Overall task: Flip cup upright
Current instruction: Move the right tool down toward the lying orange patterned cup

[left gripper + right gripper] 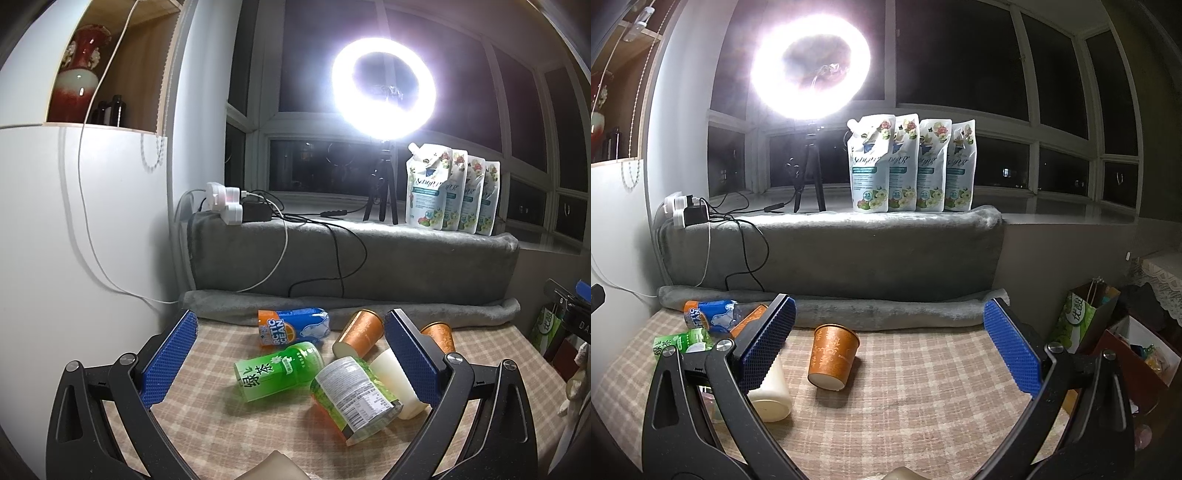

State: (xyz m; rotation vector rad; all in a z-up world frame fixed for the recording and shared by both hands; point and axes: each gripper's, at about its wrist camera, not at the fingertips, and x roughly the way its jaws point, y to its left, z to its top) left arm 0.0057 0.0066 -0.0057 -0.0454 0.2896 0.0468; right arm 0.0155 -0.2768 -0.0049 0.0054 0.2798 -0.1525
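Several cups lie on their sides on a checked tablecloth (923,387). An orange patterned paper cup (833,356) lies tipped with its base toward me, between the fingers of my right gripper (888,325), which is open and empty above the cloth. In the left wrist view, my left gripper (290,339) is open and empty over a cluster: a green tea cup (279,371), a blue-orange Arctic Ocean cup (293,326), an orange paper cup (358,334), a label-wrapped cup (354,395) and a cream cup (395,384). A second orange cup (439,336) shows behind the right finger.
A grey blanket roll (871,310) edges the table's far side, below a padded sill with a ring light (810,70), detergent pouches (908,162), and a power strip with cables (236,206). Bags (1108,332) stand off the table's right edge. A white cabinet (74,221) stands on the left.
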